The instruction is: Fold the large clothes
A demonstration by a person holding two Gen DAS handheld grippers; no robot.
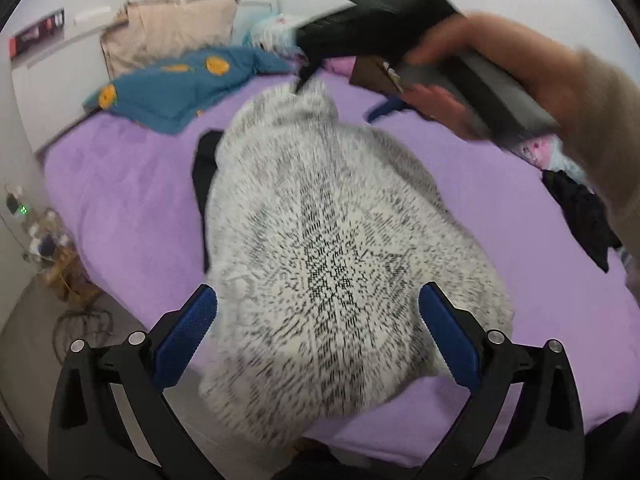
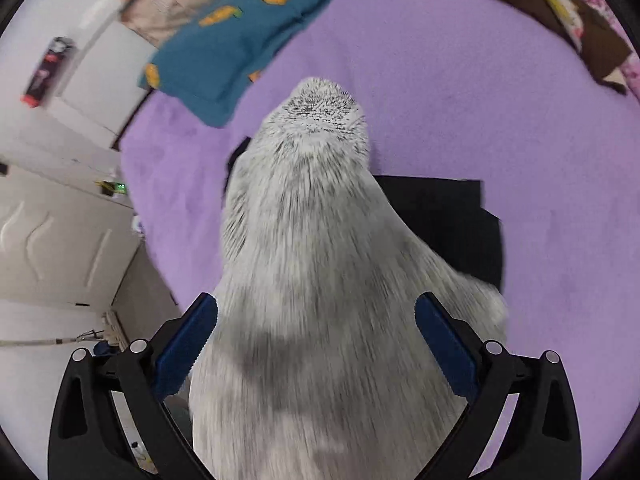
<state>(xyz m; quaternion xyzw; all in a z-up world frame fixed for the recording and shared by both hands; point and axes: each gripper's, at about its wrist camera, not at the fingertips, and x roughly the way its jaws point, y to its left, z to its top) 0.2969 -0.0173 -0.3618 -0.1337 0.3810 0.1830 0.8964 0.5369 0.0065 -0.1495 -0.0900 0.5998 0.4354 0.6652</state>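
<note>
A bed [image 1: 128, 200] covered in a purple sheet fills most of both views. Across its middle lies a large sweater [image 1: 320, 240] in fuzzy white knit flecked with black, blurred by motion. In the left wrist view it spreads from the near edge of the bed up toward the far side. In the right wrist view the same sweater [image 2: 320, 260] rises in a long stretched band from the bottom of the frame to a narrow tip.

A black garment [image 2: 448, 216] lies flat on the sheet, partly under the sweater. A blue pillow [image 1: 180, 88] with orange patches sits at the head of the bed, with a beige pillow [image 1: 168, 28] behind it against the wall. More dark clothing [image 1: 580, 216] lies at the right edge of the bed.

The left tongs [image 1: 316, 332] are spread wide, blue pads on either side of the sweater, not pinching it. The right tongs [image 2: 316, 340] also stand spread, with the sweater passing between the pads; whether they touch the knit cannot be told. In the left wrist view, a hand [image 1: 480, 80] in a beige sleeve holds the right tool above the sweater's far end.
</note>
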